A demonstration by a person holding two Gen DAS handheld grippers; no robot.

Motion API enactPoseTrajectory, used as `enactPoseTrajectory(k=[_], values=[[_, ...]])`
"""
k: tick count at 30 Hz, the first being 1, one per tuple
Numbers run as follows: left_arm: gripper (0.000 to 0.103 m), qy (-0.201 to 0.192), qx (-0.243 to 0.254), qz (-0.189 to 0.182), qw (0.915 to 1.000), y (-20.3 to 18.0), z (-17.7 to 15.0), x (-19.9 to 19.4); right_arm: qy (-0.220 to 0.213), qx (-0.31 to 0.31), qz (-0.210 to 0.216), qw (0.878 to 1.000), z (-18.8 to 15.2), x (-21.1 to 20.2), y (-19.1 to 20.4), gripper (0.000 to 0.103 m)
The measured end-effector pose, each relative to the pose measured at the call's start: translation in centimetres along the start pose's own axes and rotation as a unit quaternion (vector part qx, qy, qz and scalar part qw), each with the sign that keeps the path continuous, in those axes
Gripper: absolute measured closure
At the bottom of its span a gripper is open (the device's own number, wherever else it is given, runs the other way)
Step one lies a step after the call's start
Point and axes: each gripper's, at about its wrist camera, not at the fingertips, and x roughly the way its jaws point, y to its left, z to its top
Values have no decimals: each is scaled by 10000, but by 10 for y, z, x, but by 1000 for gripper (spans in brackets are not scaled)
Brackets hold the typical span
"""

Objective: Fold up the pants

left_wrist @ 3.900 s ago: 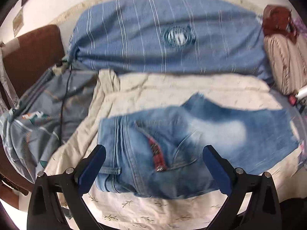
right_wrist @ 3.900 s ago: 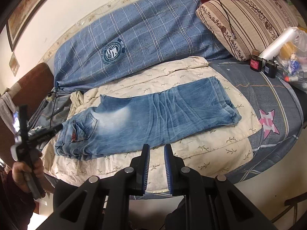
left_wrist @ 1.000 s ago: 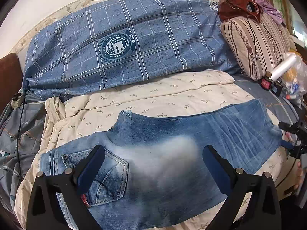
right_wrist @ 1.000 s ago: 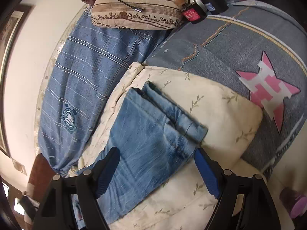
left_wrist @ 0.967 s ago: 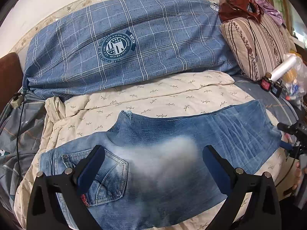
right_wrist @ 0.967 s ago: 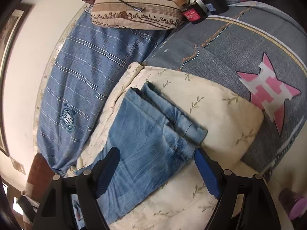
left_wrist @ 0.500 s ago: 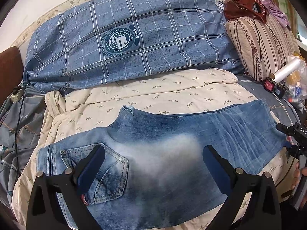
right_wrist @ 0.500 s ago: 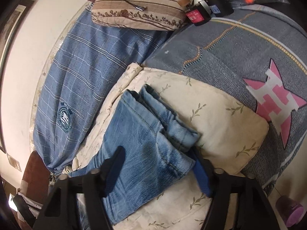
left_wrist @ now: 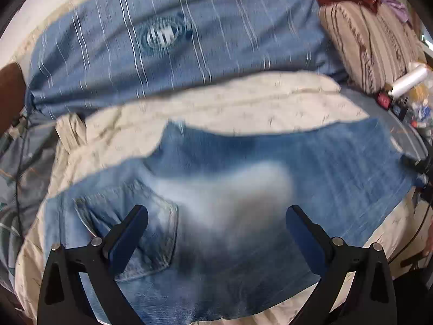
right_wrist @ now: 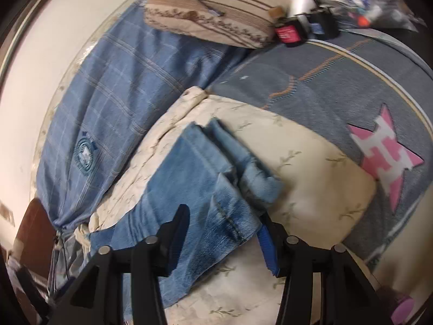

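Blue jeans point(left_wrist: 243, 184) lie flat on a cream leaf-print sheet point(left_wrist: 243, 103), waist at the left, leg ends at the right. My left gripper point(left_wrist: 216, 233) is open wide and hovers over the seat and back pocket point(left_wrist: 151, 216). In the right wrist view the hem end of the jeans point(right_wrist: 211, 189) lies between the fingers of my right gripper point(right_wrist: 224, 238). The jaws are partly closed around the lifted denim edge, with a gap still between them. The right gripper also shows in the left wrist view point(left_wrist: 416, 162) at the leg ends.
A blue plaid quilt point(left_wrist: 167, 43) lies along the wall behind. A striped pillow point(right_wrist: 216, 8) and small bottles point(right_wrist: 289, 32) sit at the right end. A grey cover with a pink star point(right_wrist: 384, 151) lies beyond the sheet.
My right gripper has moved onto the hem end and narrowed around it; the denim edge has bunched up. The left gripper has shifted a little over the seat, still open.
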Motion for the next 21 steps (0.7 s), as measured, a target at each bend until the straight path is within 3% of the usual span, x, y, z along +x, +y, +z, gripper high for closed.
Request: enactPoseTrajectory(k=[3, 5, 7, 9, 11, 14, 17, 21], values=[[2, 410, -268, 152, 9987, 14, -10, 21, -347, 175, -363, 9986, 4, -16, -9, 50], [2, 557, -416, 207, 9974, 22, -17, 31, -846, 194, -749, 9934, 6, -36, -10, 48], [2, 655, -322, 265, 9970, 23, -22, 39, -1291, -138, -900, 9874, 3, -51, 3, 46], [2, 614, -35, 416, 9972, 14, -25, 39, -1518, -778, -738, 9826, -3, -58, 26, 46], [2, 633, 86, 363, 9973, 9, -24, 36, -1296, -1540, -302, 9791, -15, -47, 56, 46], [2, 557, 183, 436, 9973, 10, -19, 23, -254, -1907, 285, 9809, -34, -11, 85, 46], [2, 413, 152, 668, 9968, 20, -11, 3, 535, -2085, -17, 9766, -51, 21, 95, 46], [2, 414, -263, 1036, 9934, 52, -7, -12, 943, -2020, -275, 9745, -61, 38, 90, 46]])
